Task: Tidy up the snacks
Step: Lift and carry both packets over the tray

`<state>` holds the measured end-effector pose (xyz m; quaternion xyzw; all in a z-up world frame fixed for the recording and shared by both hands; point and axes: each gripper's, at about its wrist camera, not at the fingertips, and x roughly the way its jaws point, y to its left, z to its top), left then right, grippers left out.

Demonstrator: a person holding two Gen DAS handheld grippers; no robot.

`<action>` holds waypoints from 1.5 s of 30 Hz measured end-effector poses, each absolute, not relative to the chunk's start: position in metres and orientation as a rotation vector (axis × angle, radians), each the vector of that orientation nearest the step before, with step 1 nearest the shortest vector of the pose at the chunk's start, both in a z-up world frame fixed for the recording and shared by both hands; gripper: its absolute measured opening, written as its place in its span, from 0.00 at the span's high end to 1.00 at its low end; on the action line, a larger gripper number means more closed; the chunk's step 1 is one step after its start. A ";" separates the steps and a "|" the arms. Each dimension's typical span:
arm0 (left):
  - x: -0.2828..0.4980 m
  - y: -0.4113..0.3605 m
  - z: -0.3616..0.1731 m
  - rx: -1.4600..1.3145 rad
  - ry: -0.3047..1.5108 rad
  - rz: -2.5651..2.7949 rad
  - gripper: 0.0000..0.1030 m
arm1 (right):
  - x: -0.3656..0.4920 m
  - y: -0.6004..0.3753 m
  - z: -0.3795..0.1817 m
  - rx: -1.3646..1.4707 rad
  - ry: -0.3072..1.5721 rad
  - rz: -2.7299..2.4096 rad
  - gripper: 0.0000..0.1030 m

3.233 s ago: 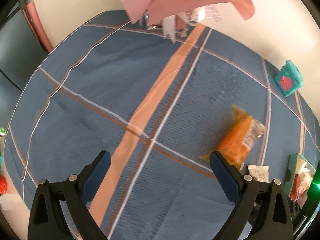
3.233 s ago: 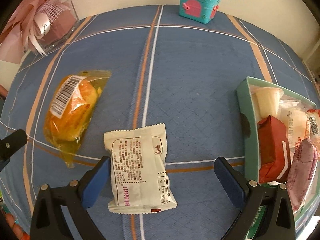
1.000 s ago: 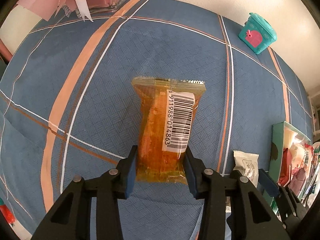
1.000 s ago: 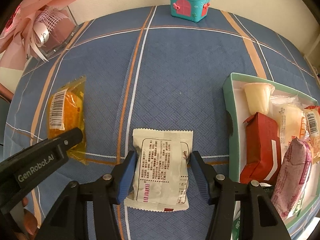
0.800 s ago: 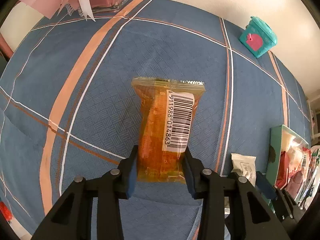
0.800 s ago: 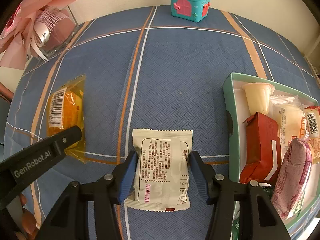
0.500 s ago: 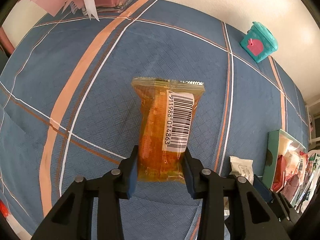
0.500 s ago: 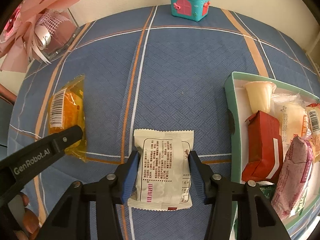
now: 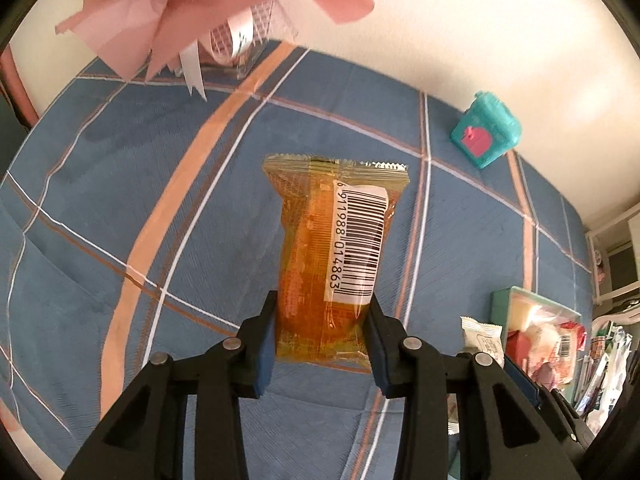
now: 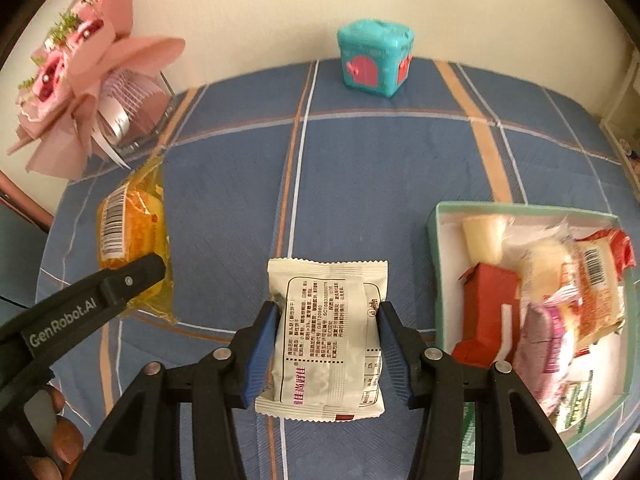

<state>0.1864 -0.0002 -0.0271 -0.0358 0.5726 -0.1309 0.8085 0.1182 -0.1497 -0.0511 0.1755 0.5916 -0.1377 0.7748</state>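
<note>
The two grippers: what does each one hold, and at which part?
The left gripper pinches the orange snack packet by its near end. The right gripper pinches the white snack packet by its sides.

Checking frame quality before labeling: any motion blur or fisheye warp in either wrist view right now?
Left wrist: the orange snack packet is sharp and its barcode readable; the pink bouquet is smeared, and the tablecloth stripes bow from fisheye. Right wrist: the white snack packet is crisp with legible print, but the snacks in the green box are streaked by blur.
</note>
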 end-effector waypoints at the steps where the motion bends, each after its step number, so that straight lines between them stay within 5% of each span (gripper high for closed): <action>1: 0.185 -0.002 -0.024 -0.079 1.217 -0.280 0.61 | 0.119 -0.148 -0.047 0.378 1.275 -0.300 0.49; 45: 0.093 -0.150 0.036 0.089 1.110 -0.514 0.61 | 0.019 -0.302 0.020 0.515 1.183 -0.593 0.49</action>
